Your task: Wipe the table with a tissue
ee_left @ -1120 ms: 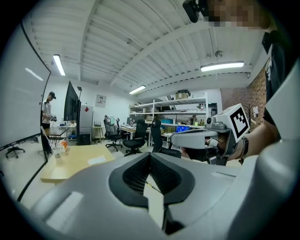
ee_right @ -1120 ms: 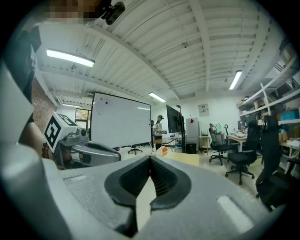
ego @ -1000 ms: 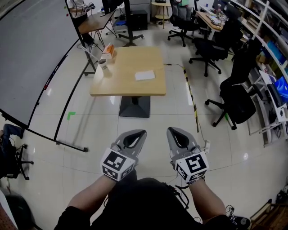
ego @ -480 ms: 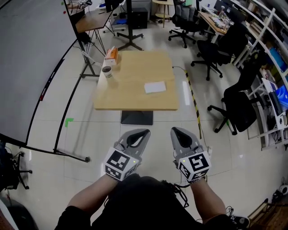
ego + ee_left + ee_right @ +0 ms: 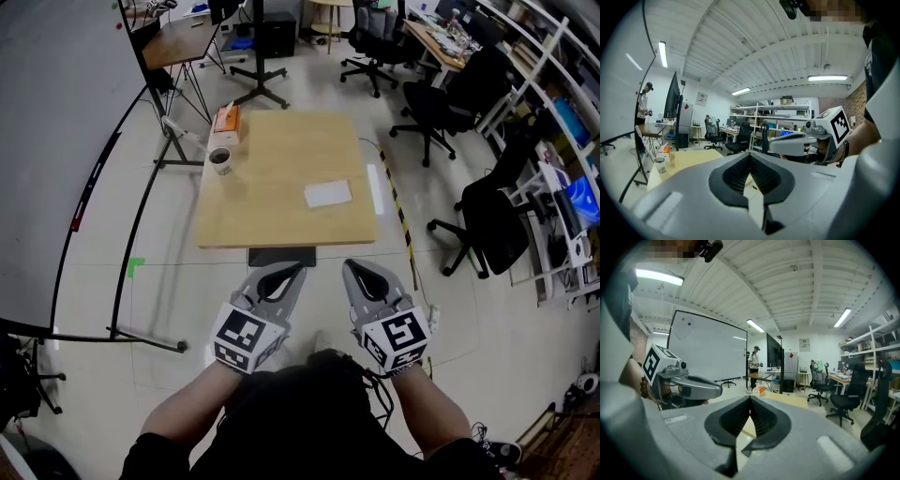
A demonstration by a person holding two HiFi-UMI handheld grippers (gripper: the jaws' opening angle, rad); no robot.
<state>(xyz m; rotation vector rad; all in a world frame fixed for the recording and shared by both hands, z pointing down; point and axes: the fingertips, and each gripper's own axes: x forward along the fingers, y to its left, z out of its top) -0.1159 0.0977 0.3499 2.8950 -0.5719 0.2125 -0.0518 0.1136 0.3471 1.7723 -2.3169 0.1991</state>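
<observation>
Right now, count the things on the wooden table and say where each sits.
3. An orange tissue box at the far left corner, a cup just nearer along the left edge, and a flat white tissue right of centre. Nothing seems hidden.

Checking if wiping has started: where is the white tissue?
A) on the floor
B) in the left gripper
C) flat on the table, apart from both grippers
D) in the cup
C: the white tissue lies flat on the table; the left gripper and right gripper are shut and empty, short of it.
</observation>
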